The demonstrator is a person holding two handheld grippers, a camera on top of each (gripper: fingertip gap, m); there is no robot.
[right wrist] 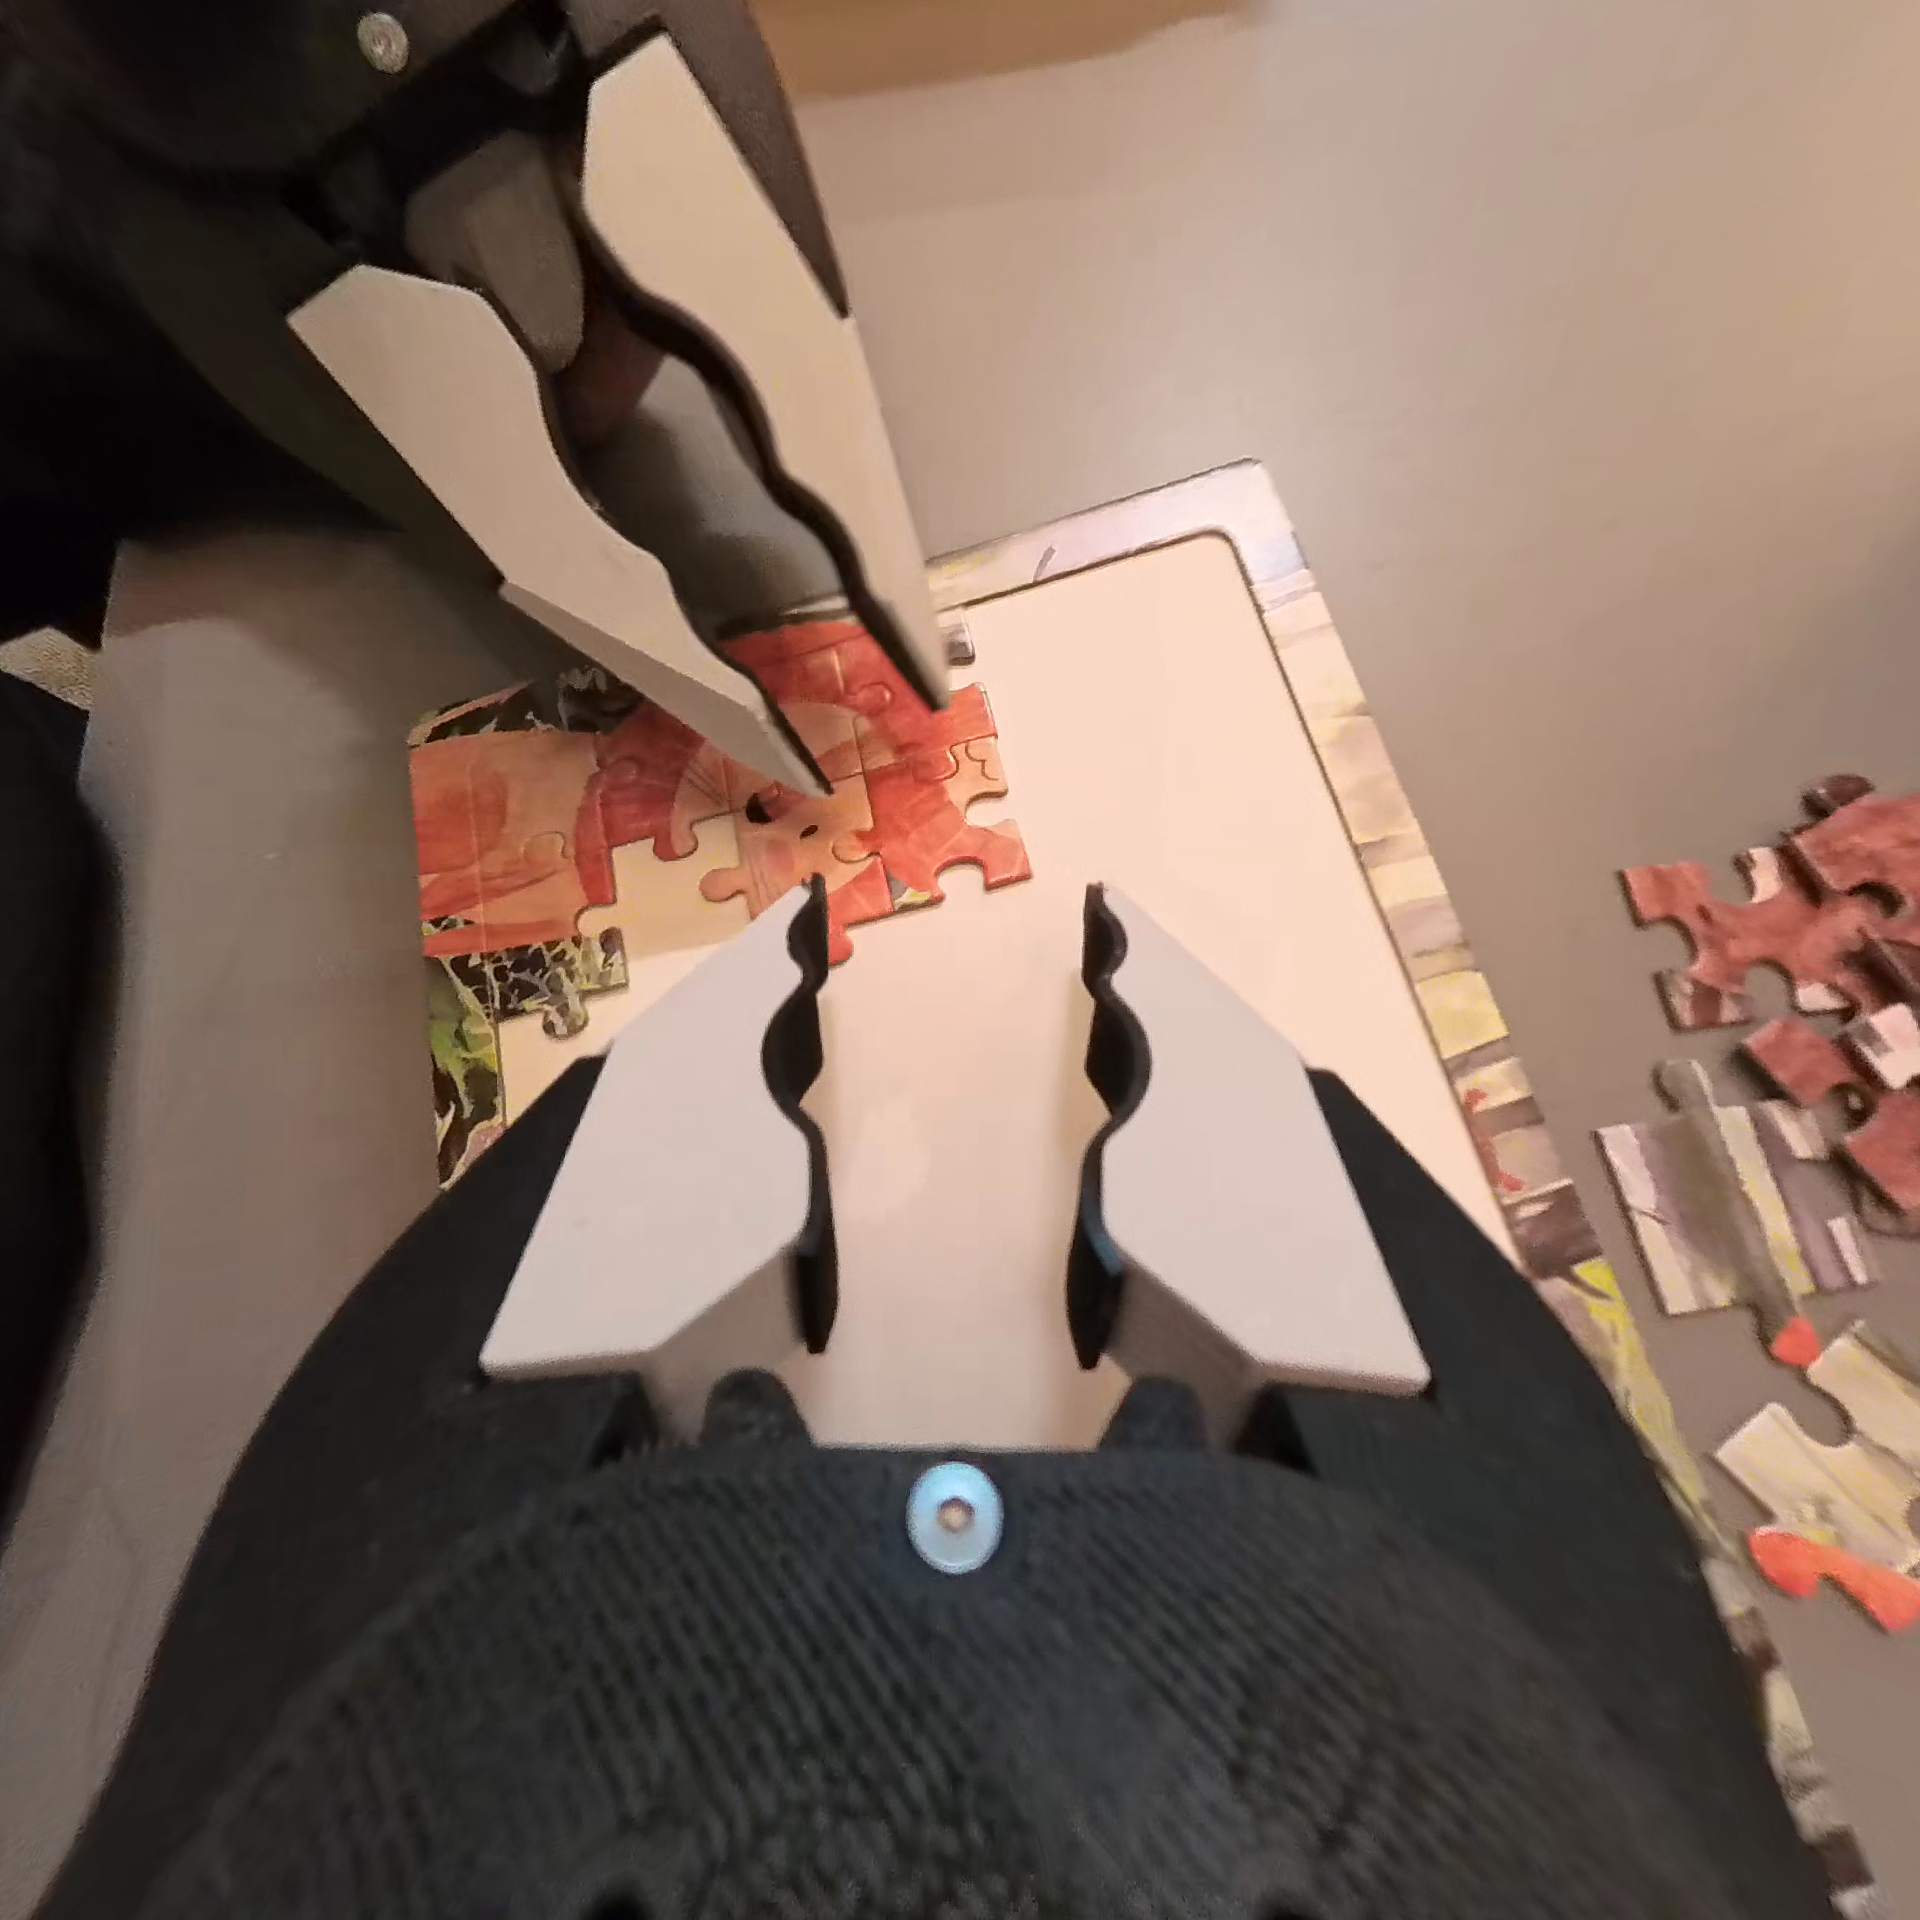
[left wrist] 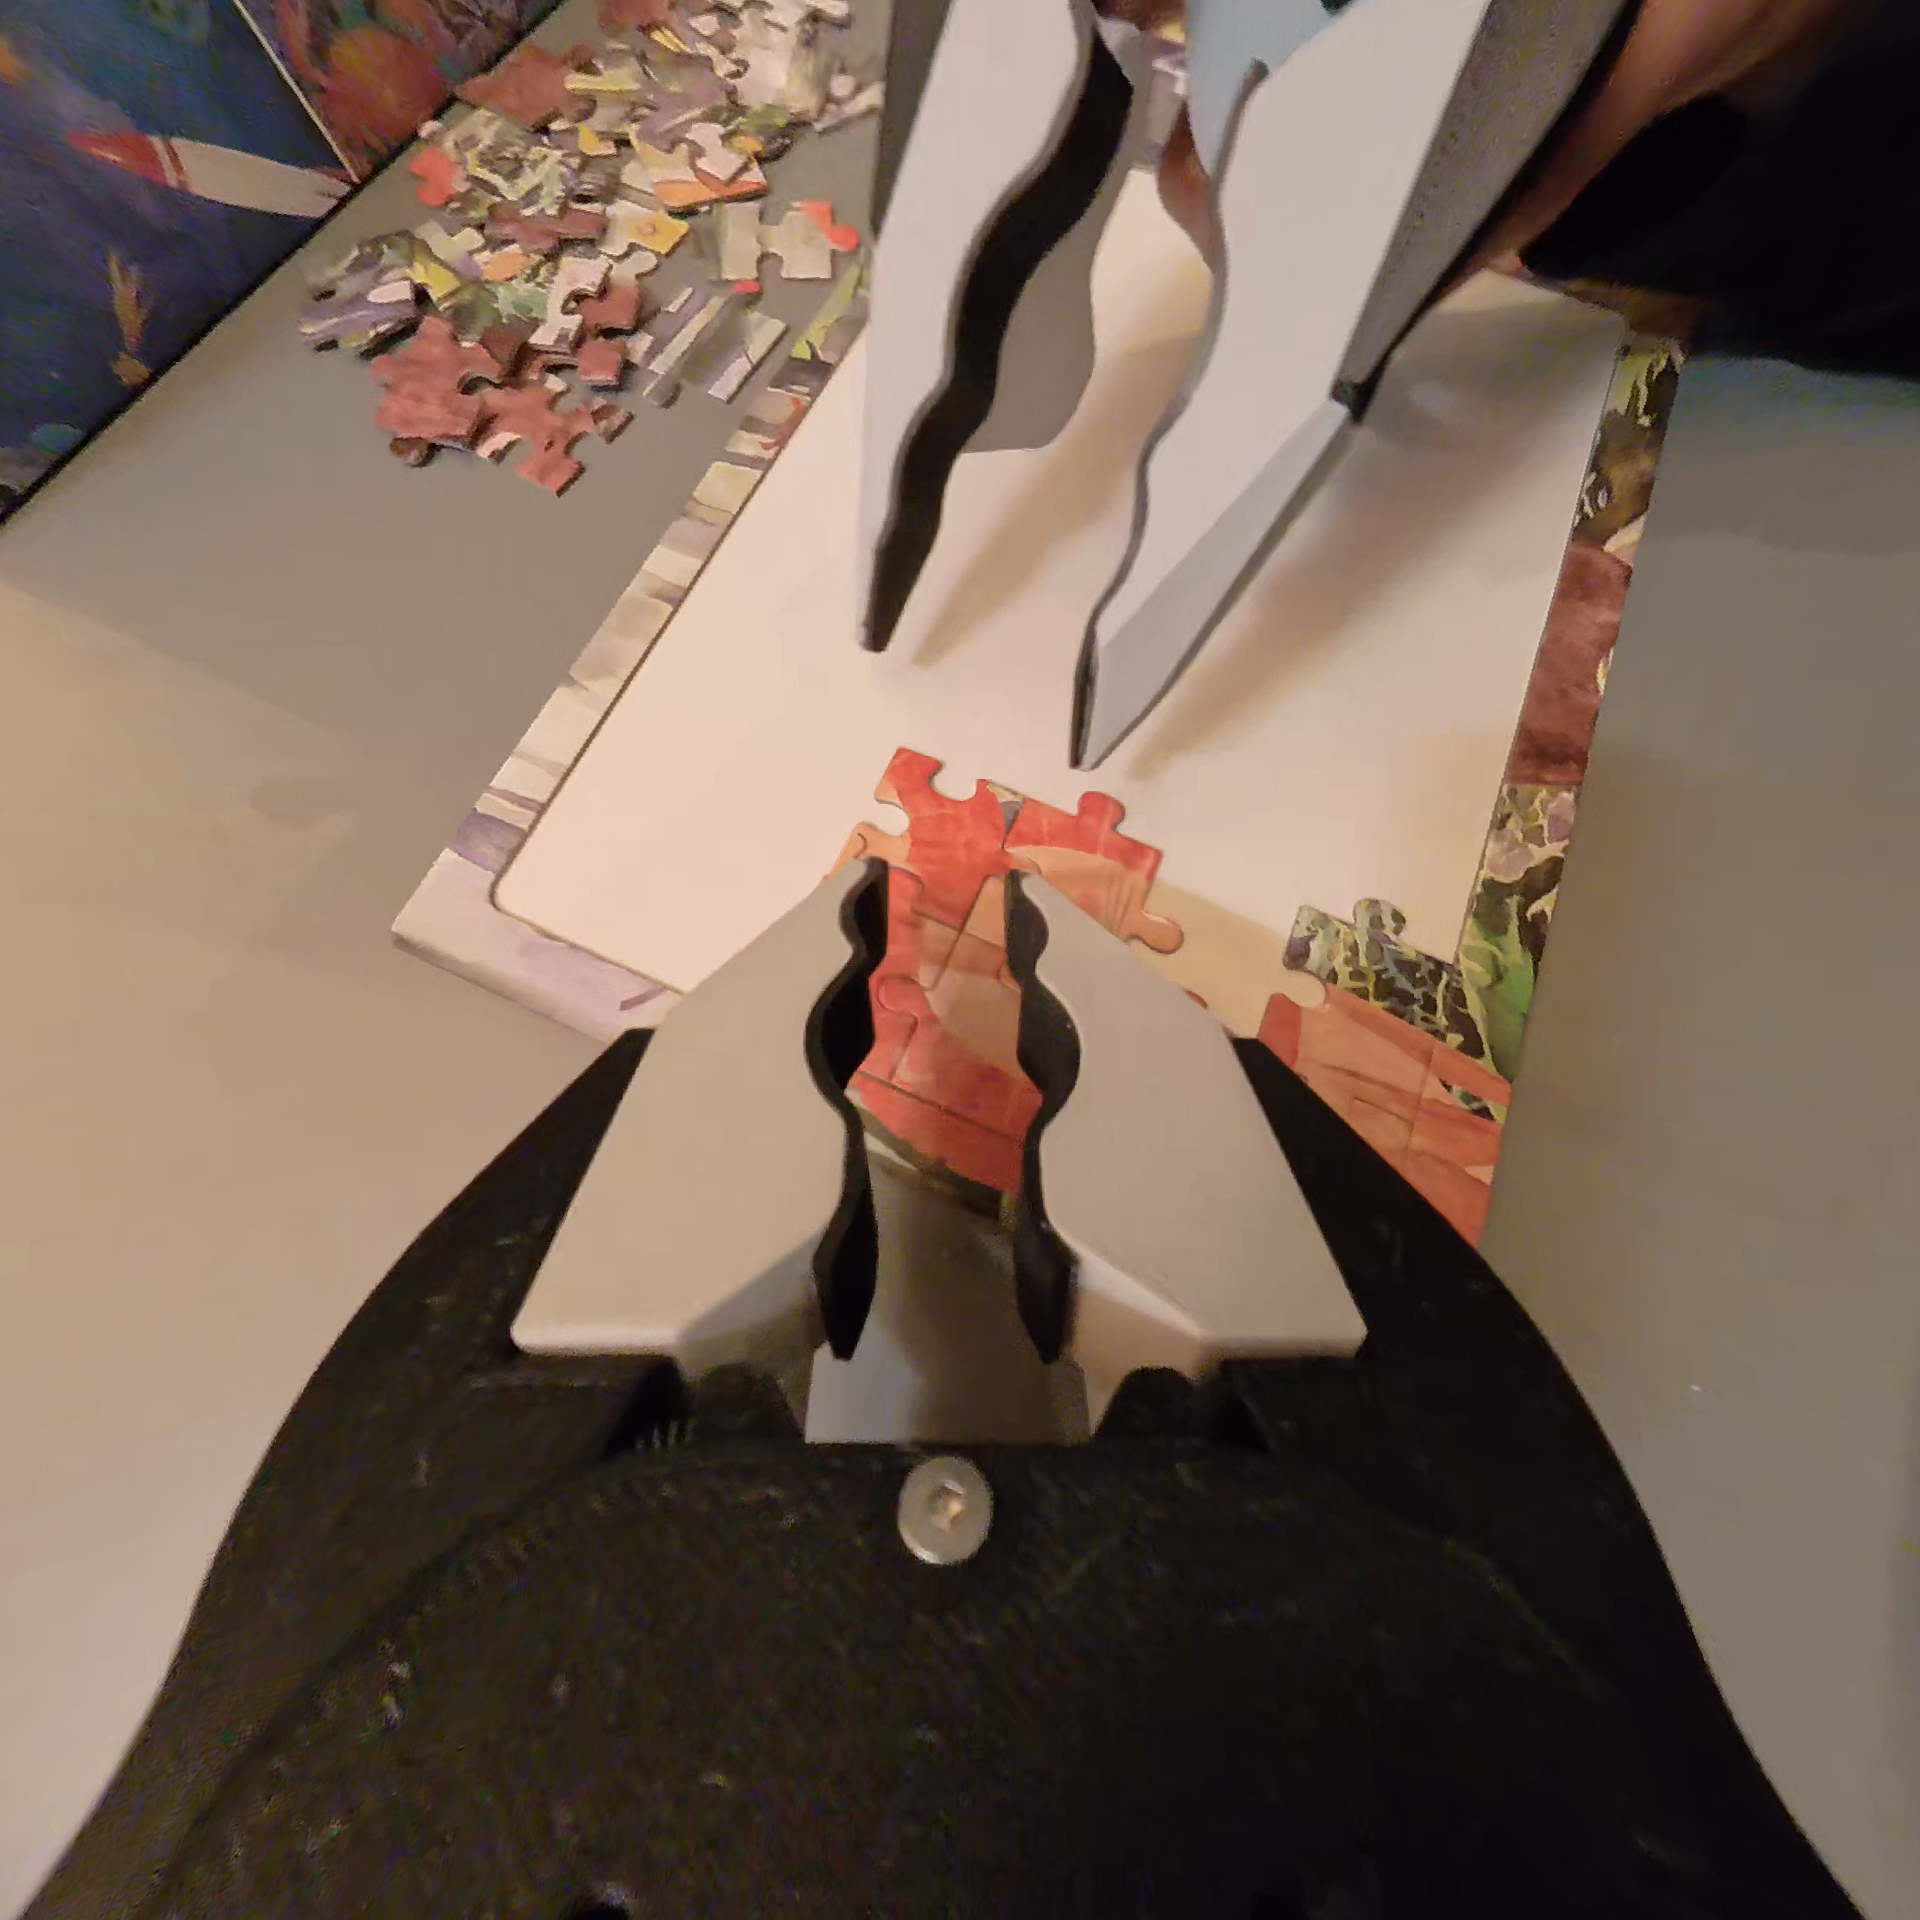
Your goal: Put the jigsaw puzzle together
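The puzzle tray (left wrist: 727, 727) is a white board with a printed border, lying on the grey table; it also shows in the right wrist view (right wrist: 1143, 779). A patch of joined red and orange pieces (left wrist: 966, 1039) fills one corner of it (right wrist: 914, 790). My left gripper (left wrist: 940, 883) is open with a narrow gap. Its tips rest on or just above the red patch, as the right wrist view shows (right wrist: 878, 746). My right gripper (right wrist: 954, 894) is open and empty over the bare white board, just beside the patch. It faces the left gripper (left wrist: 982, 701).
A pile of loose pieces (left wrist: 540, 260) lies on the table beside the tray's long edge; some show in the right wrist view (right wrist: 1818, 1039). A blue box with fish pictures (left wrist: 125, 260) stands behind the pile. A dark sleeve (left wrist: 1766, 208) holds the right gripper.
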